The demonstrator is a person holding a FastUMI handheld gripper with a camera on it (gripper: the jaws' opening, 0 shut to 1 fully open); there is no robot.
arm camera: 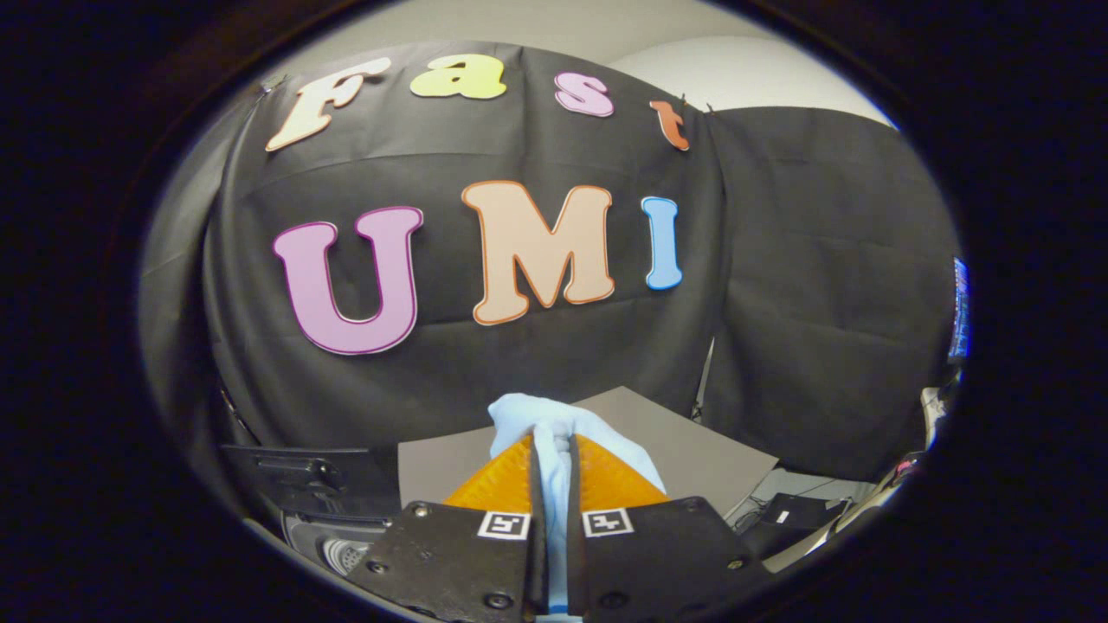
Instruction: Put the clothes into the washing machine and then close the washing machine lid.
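A pale blue piece of clothing is pinched between my two fingers and bunches up over their tips. My gripper is shut on it and held up above the grey tabletop. Below and left of the fingers stands the dark washing machine, its lid raised, with a bit of the perforated drum showing beneath it.
The black cloth wall hangs close behind the table. Right of the table lie a small black box and some cables on a lower surface. A screen edge glows at the far right.
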